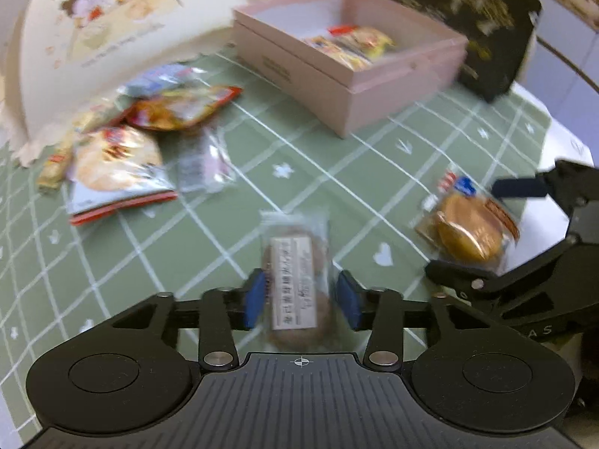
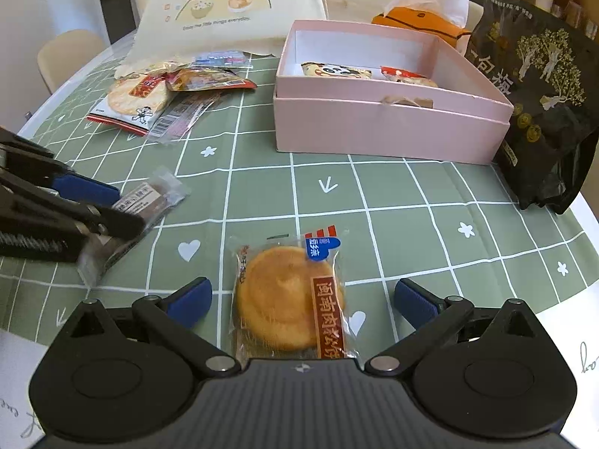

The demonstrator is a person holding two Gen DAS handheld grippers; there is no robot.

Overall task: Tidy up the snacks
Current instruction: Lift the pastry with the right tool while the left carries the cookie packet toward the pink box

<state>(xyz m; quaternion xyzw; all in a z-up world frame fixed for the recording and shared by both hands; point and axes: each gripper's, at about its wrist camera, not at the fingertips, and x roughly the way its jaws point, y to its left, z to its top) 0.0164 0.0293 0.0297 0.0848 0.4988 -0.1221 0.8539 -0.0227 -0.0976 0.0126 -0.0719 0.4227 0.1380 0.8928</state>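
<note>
Two light, crinkly, fragile packets: brown biscuit (image 1: 297, 284) between the left gripper (image 1: 301, 299)'s nearly closed pads, golden cake (image 2: 290, 297) between the wide-open right gripper (image 2: 303, 301); grip across wrapper sides

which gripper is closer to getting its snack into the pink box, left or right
Left, probably. The left gripper has its pads nearly closed on the brown cake packet, while the right gripper is wide open around the golden pastry, touching nothing. Both sit similarly far from the pink box.

Green grid-patterned tablecloth (image 2: 411, 194); pink box (image 2: 389, 131), snack packets (image 2: 149, 93), round pastry (image 2: 288, 299), black bag (image 2: 543, 104) atop
</note>
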